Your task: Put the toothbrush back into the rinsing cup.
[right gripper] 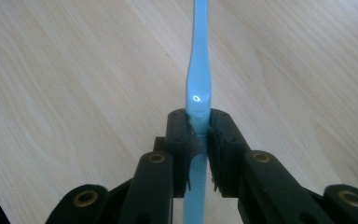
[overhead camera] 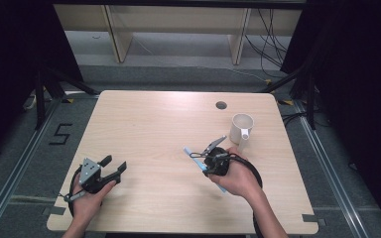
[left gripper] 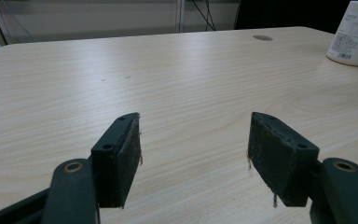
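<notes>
- The right gripper (overhead camera: pixel 209 159) sits in the person's right hand (overhead camera: pixel 238 178) over the right half of the pale wood-grain worktop (overhead camera: pixel 158 129), near its front.
- Its black fingers (right gripper: pixel 179 140) are closed on a slim light-blue plastic toothbrush (right gripper: pixel 198 88), pressing its handle from both sides.
- In the right gripper view the toothbrush runs straight ahead from between the fingers, above the wood, and out past the top edge; its ribbed part passes back between the fingers.
- In the high view one end of the toothbrush (overhead camera: pixel 187 149) shows up and left of the right gripper, and a short length shows below the hand.
- The left gripper (overhead camera: pixel 113 167) is held in the left hand (overhead camera: pixel 90 196) over the front left part of the worktop, well apart from the right one.
- Its fingers (left gripper: pixel 121 158) stand wide apart with only bare wood between them.
- A white ceramic mug (overhead camera: pixel 241 128) stands upright near the right gripper, just beyond it toward the far right.
- A round cable hole (overhead camera: pixel 221 105) lies near the far edge.
</notes>
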Action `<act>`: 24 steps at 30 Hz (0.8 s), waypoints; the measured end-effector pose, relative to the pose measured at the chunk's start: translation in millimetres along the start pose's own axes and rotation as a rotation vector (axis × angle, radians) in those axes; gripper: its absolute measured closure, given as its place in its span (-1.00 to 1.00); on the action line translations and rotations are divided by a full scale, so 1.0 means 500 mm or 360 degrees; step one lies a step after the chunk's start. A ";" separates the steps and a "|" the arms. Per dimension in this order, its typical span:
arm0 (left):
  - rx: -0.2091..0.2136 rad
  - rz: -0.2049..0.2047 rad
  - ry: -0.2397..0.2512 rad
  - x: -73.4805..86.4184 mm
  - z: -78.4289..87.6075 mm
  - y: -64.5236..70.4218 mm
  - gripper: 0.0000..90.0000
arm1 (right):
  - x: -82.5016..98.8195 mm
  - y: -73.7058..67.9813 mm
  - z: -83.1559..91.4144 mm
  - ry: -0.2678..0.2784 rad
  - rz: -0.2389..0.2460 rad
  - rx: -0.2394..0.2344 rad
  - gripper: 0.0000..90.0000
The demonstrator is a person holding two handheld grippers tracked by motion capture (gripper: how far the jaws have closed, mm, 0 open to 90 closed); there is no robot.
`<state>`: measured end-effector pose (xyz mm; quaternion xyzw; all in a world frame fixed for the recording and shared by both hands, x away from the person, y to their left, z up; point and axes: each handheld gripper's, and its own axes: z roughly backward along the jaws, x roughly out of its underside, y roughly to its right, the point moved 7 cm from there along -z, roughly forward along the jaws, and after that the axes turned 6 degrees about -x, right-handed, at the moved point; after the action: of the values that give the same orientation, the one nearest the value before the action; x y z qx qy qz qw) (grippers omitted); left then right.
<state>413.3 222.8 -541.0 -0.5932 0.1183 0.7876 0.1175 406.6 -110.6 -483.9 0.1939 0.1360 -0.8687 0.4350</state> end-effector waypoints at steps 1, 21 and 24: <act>0.0000 0.0000 0.0000 0.000 0.000 0.000 -0.24 | 0.000 0.000 0.000 0.0000 0.0000 0.0000 0.76; -0.0001 0.0003 -0.0001 0.000 0.000 0.000 -0.24 | -0.008 0.011 0.012 0.0151 -0.0050 0.0045 0.76; 0.0001 0.0002 -0.0001 0.000 0.000 0.000 -0.24 | -0.011 0.016 0.016 0.0190 -0.0036 0.0068 0.76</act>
<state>413.3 223.0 -541.0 -0.5929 0.1189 0.7878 0.1171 414.3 -114.7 -474.8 0.2531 0.1455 -0.8632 0.4119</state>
